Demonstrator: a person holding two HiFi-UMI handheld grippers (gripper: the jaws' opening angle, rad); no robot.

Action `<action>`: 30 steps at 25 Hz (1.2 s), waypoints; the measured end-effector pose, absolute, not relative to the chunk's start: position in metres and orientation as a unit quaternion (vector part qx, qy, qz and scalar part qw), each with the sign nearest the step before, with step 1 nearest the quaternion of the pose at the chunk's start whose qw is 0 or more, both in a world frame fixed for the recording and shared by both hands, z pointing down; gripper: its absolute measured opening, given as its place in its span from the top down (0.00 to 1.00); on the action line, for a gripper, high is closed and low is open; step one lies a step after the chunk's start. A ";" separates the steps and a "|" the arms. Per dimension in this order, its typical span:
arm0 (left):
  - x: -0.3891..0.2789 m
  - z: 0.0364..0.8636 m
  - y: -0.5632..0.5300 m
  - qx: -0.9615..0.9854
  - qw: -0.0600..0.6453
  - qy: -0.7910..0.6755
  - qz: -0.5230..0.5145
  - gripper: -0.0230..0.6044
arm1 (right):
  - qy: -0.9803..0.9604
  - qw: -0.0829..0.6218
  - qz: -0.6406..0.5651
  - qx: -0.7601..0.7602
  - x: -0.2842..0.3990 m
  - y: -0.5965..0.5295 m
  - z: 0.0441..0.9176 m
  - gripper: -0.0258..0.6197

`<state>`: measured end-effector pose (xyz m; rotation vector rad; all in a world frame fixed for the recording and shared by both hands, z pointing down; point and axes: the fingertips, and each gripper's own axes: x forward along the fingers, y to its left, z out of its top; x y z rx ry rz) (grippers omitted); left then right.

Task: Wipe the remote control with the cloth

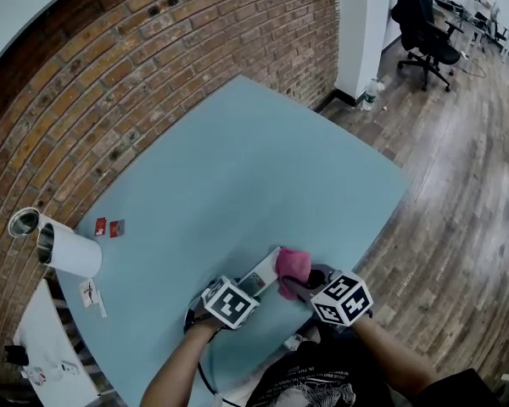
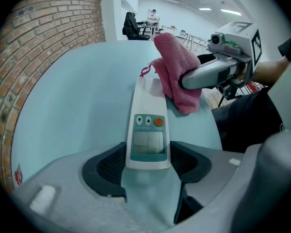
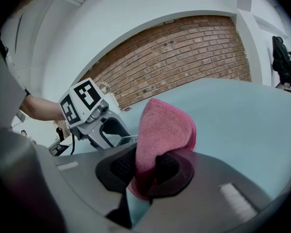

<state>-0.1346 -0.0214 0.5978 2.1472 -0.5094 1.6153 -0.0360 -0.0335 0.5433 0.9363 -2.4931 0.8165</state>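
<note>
The light blue table (image 1: 237, 159) takes up most of the head view, and the work happens at its near edge, close to the person. The left gripper (image 2: 146, 168) has its jaws closed to a narrow gap on the near end of the remote control (image 2: 146, 130), one dark pad at each side of it. The remote lies flat on the table with its buttons and display facing up. The right gripper (image 3: 146, 166) has its jaws pressed together on a fold of the pink cloth (image 3: 162, 125), and the free part of the cloth stands out in front of them.

In the left gripper view the cloth rests on the far end of the remote and covers it there. The near part, with the display and the three buttons, is uncovered. I judge that the wiping is under way or just starting. How much is already clean cannot be told. What seems left is to draw the cloth along the uncovered part toward the left gripper.
</note>
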 end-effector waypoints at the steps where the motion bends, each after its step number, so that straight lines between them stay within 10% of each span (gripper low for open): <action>1: -0.134 0.598 -0.021 0.769 0.201 -0.183 0.578 0.50 | -0.882 0.177 0.288 0.328 -0.039 -0.032 0.544 0.86; 30: -0.131 0.597 -0.019 0.765 0.204 -0.181 0.584 0.50 | -0.912 0.195 0.266 0.243 -0.084 -0.008 0.529 0.86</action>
